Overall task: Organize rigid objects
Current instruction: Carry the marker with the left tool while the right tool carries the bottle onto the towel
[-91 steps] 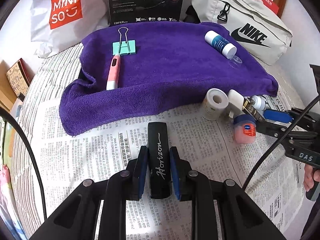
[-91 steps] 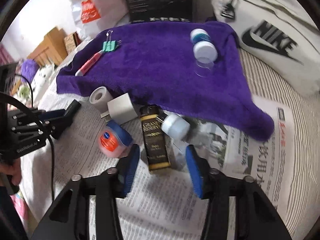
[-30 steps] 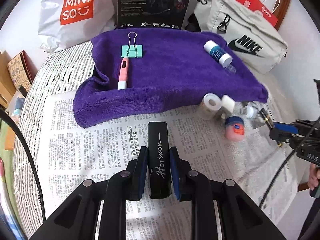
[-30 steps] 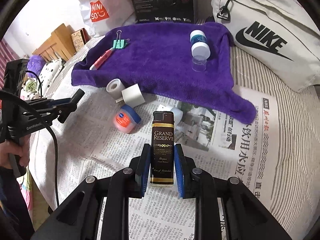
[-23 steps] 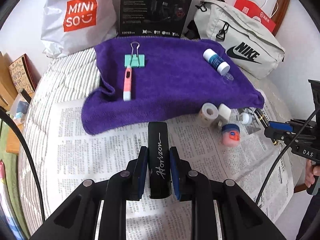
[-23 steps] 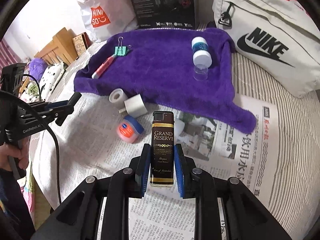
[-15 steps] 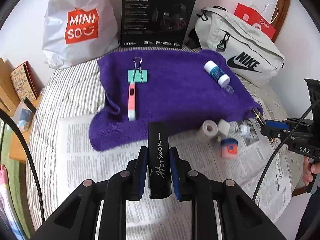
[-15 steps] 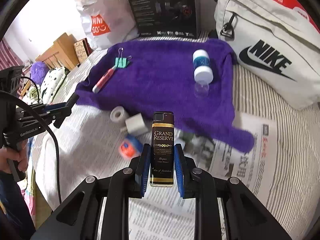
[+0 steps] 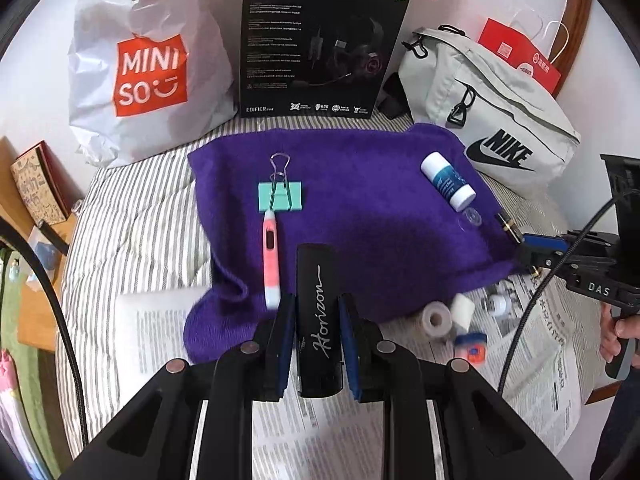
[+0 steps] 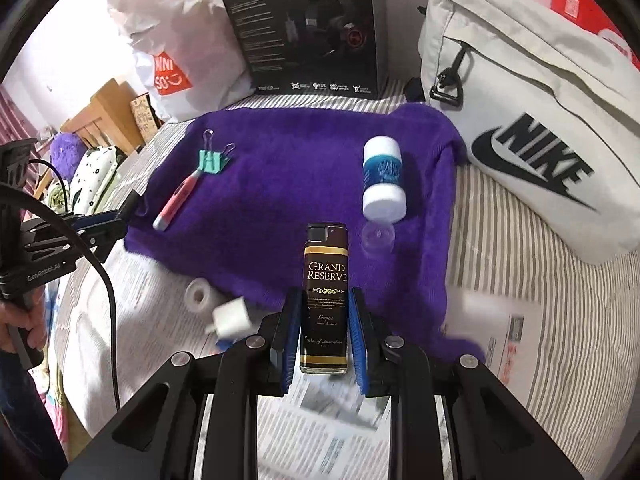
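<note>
My left gripper (image 9: pixel 318 322) is shut on a black "Horizon" bar (image 9: pixel 318 312), held above the near edge of the purple towel (image 9: pixel 360 216). My right gripper (image 10: pixel 324 320) is shut on a brown "Grand Reserve" lighter (image 10: pixel 325 296), held above the towel's near edge (image 10: pixel 280 184). On the towel lie a green binder clip (image 9: pixel 280 194), a pink pen-like stick (image 9: pixel 271 256), a white-and-blue bottle (image 9: pixel 448 186) and its clear cap (image 9: pixel 472 216). The right gripper also shows at the right of the left wrist view (image 9: pixel 520 244).
On the newspaper (image 9: pixel 540 360) lie a tape roll (image 9: pixel 436 320), a white charger plug (image 9: pixel 462 310), a small white cap (image 9: pixel 498 304) and a red-lidded jar (image 9: pixel 472 348). Behind the towel stand a Miniso bag (image 9: pixel 148 64), a black headset box (image 9: pixel 320 40) and a Nike bag (image 9: pixel 492 120).
Both grippers have lifted and moved forward toward the towel with their objects held. The right gripper closed on the lighter between three seconds and one second ago.
</note>
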`<state>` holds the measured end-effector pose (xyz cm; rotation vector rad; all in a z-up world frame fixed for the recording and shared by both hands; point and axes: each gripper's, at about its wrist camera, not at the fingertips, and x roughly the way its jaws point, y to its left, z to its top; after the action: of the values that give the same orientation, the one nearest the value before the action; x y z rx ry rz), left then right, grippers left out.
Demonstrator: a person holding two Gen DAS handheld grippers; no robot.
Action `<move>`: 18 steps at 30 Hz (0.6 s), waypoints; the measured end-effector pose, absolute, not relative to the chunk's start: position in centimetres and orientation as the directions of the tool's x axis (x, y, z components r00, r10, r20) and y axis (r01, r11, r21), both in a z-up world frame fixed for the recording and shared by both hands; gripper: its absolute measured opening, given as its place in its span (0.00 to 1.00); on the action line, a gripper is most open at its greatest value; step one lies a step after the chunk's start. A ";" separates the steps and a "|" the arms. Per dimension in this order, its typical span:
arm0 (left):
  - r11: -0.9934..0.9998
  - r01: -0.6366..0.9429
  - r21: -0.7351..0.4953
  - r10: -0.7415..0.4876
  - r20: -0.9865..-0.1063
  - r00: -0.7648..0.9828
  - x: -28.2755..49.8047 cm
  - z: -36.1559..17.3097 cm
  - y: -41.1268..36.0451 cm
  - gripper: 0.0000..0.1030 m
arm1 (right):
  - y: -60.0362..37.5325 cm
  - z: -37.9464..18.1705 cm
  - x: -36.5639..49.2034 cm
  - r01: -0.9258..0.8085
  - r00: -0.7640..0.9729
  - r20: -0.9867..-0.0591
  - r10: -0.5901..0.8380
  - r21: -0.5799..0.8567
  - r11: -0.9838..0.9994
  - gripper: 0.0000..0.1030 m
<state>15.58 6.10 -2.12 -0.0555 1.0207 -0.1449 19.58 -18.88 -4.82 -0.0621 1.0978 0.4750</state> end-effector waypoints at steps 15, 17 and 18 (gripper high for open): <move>0.985 0.112 -0.128 -0.167 -0.861 0.480 20.6 -4.2 5.6 0.20 | -16.6 -8.4 23.7 -0.451 0.310 -0.900 0.307 0.145 0.881 0.23; 0.986 0.111 -0.128 -0.166 -0.864 0.475 21.0 -4.6 5.6 0.20 | -16.3 -8.9 23.7 -0.458 0.304 -0.905 0.297 0.134 0.879 0.23; 0.986 0.109 -0.129 -0.165 -0.866 0.472 21.2 -4.8 5.7 0.20 | -16.2 -9.1 23.7 -0.462 0.301 -0.907 0.293 0.130 0.877 0.23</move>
<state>21.15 5.67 -4.80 -0.0579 1.0659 -0.1683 23.74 -16.22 -9.10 -0.1669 1.1622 0.5039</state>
